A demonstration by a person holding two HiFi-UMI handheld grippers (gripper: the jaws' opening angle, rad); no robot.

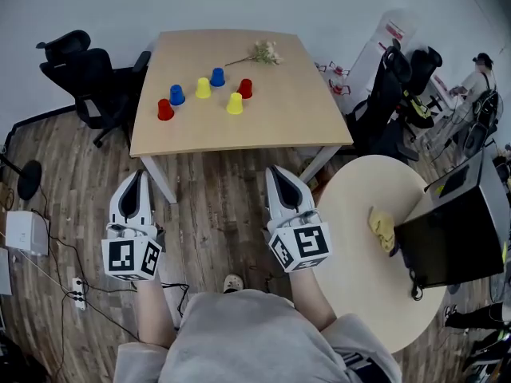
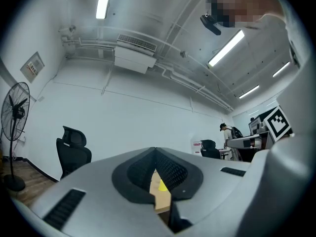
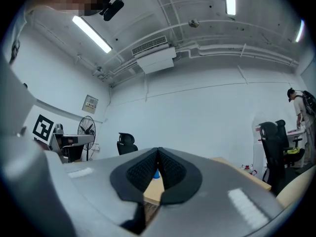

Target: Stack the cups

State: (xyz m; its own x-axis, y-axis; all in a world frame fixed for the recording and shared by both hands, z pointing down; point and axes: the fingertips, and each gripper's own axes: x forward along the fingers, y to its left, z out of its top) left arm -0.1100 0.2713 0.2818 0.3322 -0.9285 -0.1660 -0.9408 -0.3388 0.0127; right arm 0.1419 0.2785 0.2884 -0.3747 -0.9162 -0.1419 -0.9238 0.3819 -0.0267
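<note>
My left claw (image 1: pixel 137 175) and right claw (image 1: pixel 277 171) are pressed together, holding nothing. The cups (image 1: pixel 204 88) stand upright, mouths down, on the table (image 1: pixel 287 118), well ahead of both claws.

leftmost cup (image 1: pixel 164 109): red
second cup (image 1: pixel 176 95): blue
third cup (image 1: pixel 203 88): yellow
fourth cup (image 1: pixel 217 76): blue
fifth cup (image 1: pixel 234 103): yellow
rightmost cup (image 1: pixel 245 88): red
table (image 1: pixel 287 110): pale tan
floor (image 1: pixel 215 190): brown wood planks

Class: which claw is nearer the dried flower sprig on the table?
Right. The right claw is off the table's near edge, roughly in line with the sprig; the left claw is also off that edge, further left.
</note>
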